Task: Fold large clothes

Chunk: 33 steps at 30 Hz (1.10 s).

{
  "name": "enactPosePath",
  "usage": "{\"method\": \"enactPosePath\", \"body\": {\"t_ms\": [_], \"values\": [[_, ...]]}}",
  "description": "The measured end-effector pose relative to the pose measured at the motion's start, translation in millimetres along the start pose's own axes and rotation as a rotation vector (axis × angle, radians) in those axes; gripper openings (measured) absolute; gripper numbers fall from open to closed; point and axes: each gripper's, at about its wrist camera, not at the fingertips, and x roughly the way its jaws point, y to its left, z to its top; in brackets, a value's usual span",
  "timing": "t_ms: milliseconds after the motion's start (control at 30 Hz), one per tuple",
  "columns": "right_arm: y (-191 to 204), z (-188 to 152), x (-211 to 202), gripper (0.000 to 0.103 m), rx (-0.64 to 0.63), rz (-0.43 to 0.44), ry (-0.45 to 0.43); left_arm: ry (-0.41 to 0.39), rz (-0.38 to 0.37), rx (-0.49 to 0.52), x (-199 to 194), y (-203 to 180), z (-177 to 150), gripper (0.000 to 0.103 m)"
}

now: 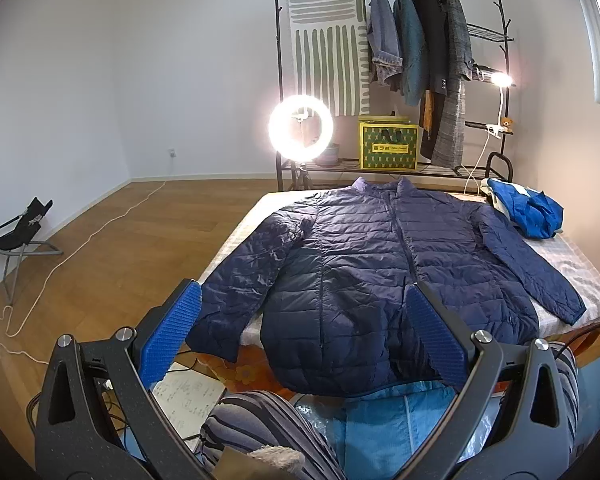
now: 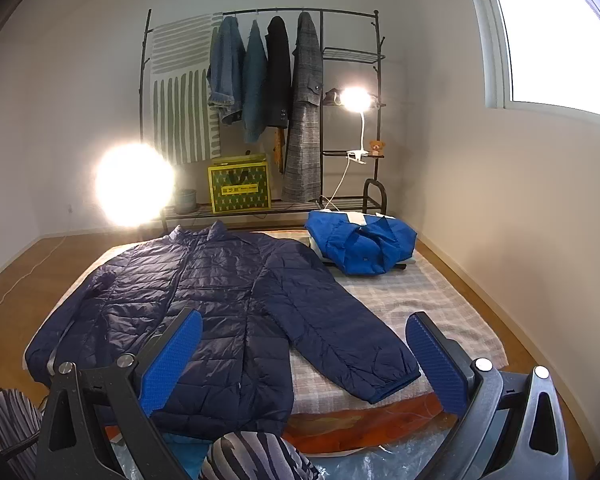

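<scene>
A navy quilted puffer jacket (image 1: pixel 364 264) lies flat, front up and zipped, on a low table covered with a checked cloth (image 1: pixel 580 268). Both sleeves are spread out and its hem hangs over the near edge. It also shows in the right wrist view (image 2: pixel 220 292). My left gripper (image 1: pixel 304 300) is open and empty, held above the hem and left sleeve. My right gripper (image 2: pixel 304 328) is open and empty, held above the right sleeve cuff (image 2: pixel 384 376) and the near table edge.
A folded bright blue jacket (image 2: pixel 360 244) lies at the table's far right corner. Behind stand a clothes rack (image 2: pixel 260 80) with hung coats, a yellow box (image 2: pixel 240 188), a ring light (image 1: pixel 300 128) and a clip lamp (image 2: pixel 356 100). A folding chair (image 1: pixel 16 236) stands left.
</scene>
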Motion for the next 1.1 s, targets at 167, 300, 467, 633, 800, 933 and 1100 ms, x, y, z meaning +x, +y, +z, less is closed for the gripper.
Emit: {"method": "enactPosePath", "body": {"t_ms": [167,300,467,633,800,933,1100], "values": [[7,-1,1,0.103,-0.007,0.001,0.005,0.005,0.009,-0.007,1,4,0,0.103],[11,-2,3,0.103,-0.006,0.004,0.012,0.011,0.016,-0.014,5,8,-1,0.103],[17,-1,5,0.103,-0.015,0.005,0.017,0.015,0.029,-0.023,14,14,-3,0.103],[26,-1,9,0.103,-0.03,0.006,0.02,0.03,0.047,-0.038,31,29,-7,0.103],[42,2,21,0.103,-0.052,0.011,0.033,0.045,0.075,-0.055,54,55,-13,0.103],[58,5,36,0.103,-0.053,0.024,0.04,0.059,0.086,-0.128,84,93,-19,0.103],[85,3,55,0.103,-0.054,0.045,0.037,0.114,0.119,-0.191,130,139,-33,0.103]]}}
